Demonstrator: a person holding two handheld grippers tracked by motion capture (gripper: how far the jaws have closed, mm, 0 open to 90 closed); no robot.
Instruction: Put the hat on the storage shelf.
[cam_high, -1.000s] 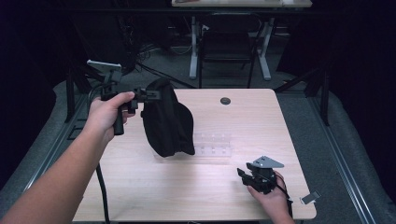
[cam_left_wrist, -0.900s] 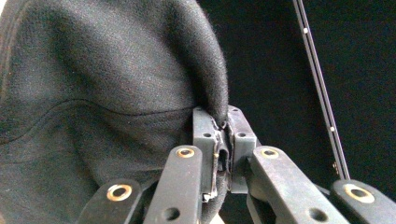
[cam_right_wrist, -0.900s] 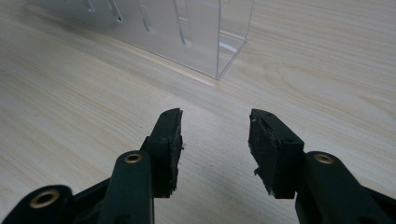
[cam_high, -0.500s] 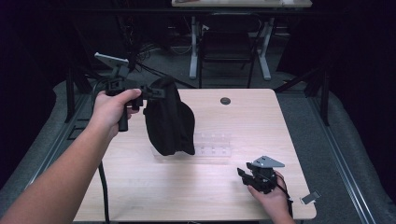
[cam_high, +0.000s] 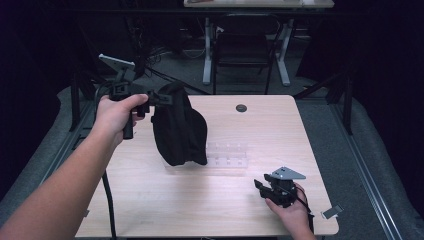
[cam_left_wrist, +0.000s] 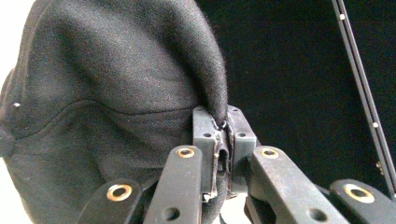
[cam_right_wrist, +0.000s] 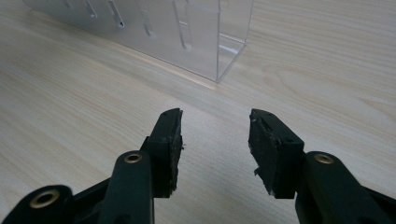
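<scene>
Black cap (cam_high: 179, 127) is hanging above the bench (cam_high: 150, 200), lifted clear, its edge pinched by the clenched left hand-held gripper (cam_left_wrist: 222, 135); placing it is seemingly remaining, while the right hand-held gripper (cam_right_wrist: 215, 140) is resting spread and empty near the clear plastic rack (cam_high: 227, 154)

We are looking at a light wood table (cam_high: 150, 210) with a dark round grommet (cam_high: 241, 108) near its far edge, sitting on grey floor (cam_high: 365, 165). We are seeing a dark chair (cam_high: 242, 50) between white desk legs (cam_high: 207, 55) behind it. Surroundings are staying dark; light is falling on the tabletop.
</scene>
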